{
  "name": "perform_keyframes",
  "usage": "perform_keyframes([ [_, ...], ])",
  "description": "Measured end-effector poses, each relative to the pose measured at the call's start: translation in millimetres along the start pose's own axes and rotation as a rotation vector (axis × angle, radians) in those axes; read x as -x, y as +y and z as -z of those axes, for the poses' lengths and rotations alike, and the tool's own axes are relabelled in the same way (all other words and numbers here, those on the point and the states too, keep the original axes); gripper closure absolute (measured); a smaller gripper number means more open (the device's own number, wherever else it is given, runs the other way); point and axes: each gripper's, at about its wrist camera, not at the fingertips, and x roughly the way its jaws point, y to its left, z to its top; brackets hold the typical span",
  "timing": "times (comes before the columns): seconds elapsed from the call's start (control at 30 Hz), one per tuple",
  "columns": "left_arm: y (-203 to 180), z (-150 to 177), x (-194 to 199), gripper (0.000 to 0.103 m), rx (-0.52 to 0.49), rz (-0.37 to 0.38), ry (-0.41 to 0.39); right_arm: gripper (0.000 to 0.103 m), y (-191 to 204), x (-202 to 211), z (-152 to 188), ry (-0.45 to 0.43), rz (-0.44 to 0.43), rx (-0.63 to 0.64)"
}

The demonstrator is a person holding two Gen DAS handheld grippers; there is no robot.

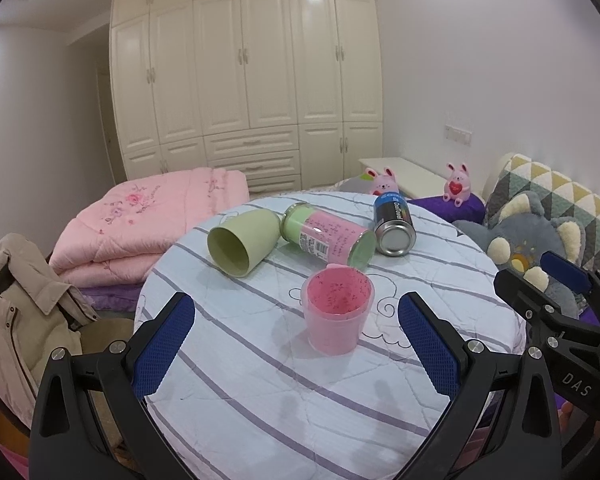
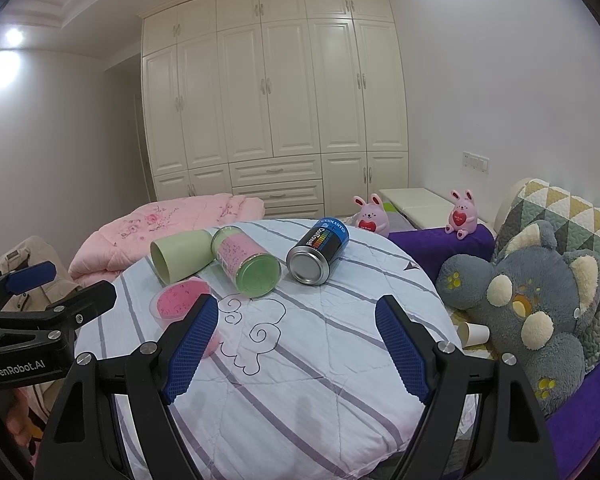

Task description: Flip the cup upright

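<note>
Jacket (image 1: 16, 300) and pink quilt (image 1: 148, 220) lie at nine o'clock of the round table (image 1: 260, 380). On it, a green cup (image 1: 240, 240) lies on its side at eleven o'clock, mouth toward the camera, touching a tipped jar (image 1: 328, 238); a can (image 1: 394, 224) lies at one o'clock. The pink cup (image 1: 336, 316) stands upright near centre, between the fingers of the left gripper (image 1: 296, 340), which gapes wide, gripping nothing. The right gripper (image 2: 296, 344) is likewise spread wide and empty. A plush (image 2: 528, 300) sits at three o'clock.
</note>
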Motion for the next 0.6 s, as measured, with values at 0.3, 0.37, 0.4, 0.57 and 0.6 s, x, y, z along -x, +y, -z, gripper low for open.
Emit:
perform_keyframes([
  [0.3, -0.6, 1.0, 1.0, 0.000, 0.001, 0.002, -0.008, 0.021, 0.1, 0.5, -0.3, -0.001, 0.000, 0.000],
  [0.37, -0.4, 1.5, 1.1, 0.000, 0.001, 0.003, -0.007, 0.021, -0.2, 0.9, -0.8, -0.001, 0.001, 0.001],
  [0.4, -0.4, 1.7, 1.3, 0.000, 0.003, 0.001, -0.008, 0.021, -0.2, 1.1, -0.9, -0.002, 0.002, 0.002],
  [0.57, -0.2, 2.1, 2.4, 0.000, 0.000, 0.004, -0.005, 0.021, 0.0, 0.9, -0.6, -0.002, 0.000, 0.000],
  [0.6, -0.2, 2.1, 2.4, 0.000, 0.001, 0.004, -0.005, 0.021, 0.1, 0.8, -0.6, -0.002, 0.001, 0.001],
])
